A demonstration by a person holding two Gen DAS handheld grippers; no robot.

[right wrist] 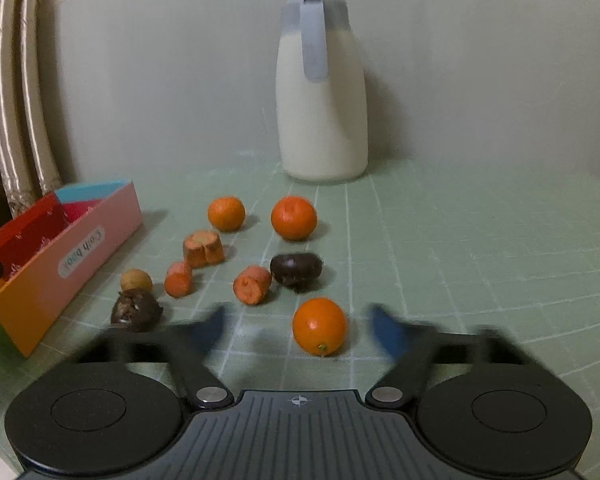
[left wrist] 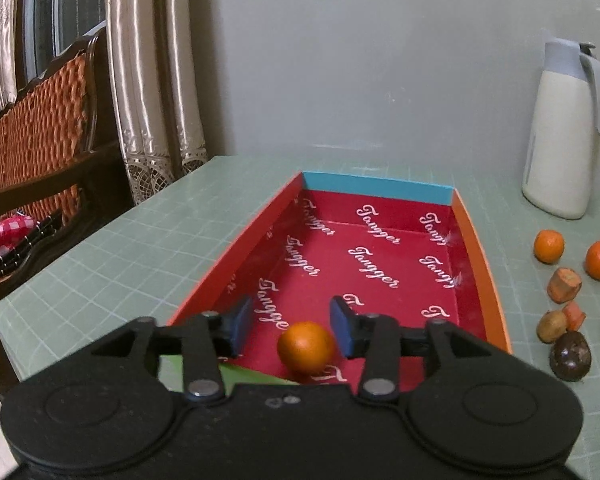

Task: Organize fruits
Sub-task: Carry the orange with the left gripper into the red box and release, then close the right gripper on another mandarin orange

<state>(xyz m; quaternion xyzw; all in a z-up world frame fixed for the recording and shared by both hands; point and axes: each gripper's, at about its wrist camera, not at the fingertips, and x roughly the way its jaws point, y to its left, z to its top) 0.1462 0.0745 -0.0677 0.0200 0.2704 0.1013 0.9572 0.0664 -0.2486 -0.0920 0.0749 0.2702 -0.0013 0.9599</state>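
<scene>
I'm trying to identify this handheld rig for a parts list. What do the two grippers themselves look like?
Both look alike. The left gripper has a black plastic body with two round disc-shaped housings, black linkage bars on silver pivot pins, and two fingers tipped with blue pads. The right gripper shows the same build, plus a ribbed dark centre plate bearing a small white crosshair mark. No cables, hands or sleeves show.

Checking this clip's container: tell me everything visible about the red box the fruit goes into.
The box is a long, shallow, open-topped tray, seemingly cardboard. Its inside is dark red with repeated white script lettering; the far end wall is blue, the rims orange. From the right wrist view its outer side is pink to orange with an oval label. It sits flat on the green grid mat. One orange fruit lies inside, near the left gripper.
</scene>
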